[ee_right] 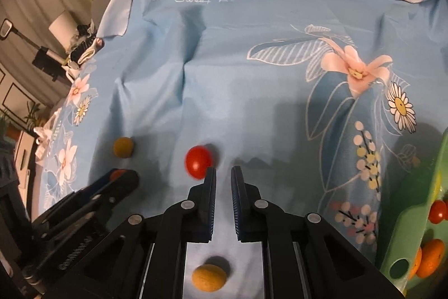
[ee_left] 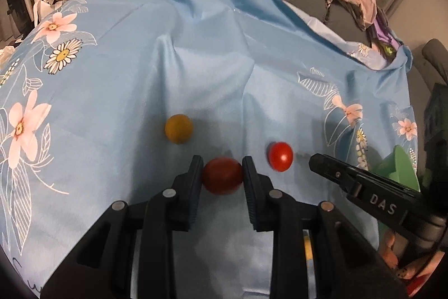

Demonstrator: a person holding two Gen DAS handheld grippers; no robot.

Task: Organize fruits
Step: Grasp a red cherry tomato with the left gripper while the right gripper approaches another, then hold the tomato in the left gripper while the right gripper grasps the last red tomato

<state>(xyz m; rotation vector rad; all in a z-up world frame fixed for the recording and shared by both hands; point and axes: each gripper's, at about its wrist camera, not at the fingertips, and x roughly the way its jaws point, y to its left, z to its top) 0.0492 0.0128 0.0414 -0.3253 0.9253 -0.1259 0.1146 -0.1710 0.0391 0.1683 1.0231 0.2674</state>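
- The left gripper is clamped on a dark red tomato, low over the blue flowered cloth.
- The right gripper has its jaws drawn together on nothing; a bright red tomato lies just left of them.
- A yellow fruit sits near, another below the right gripper.
- A green tray at the right edge holds more fruit.
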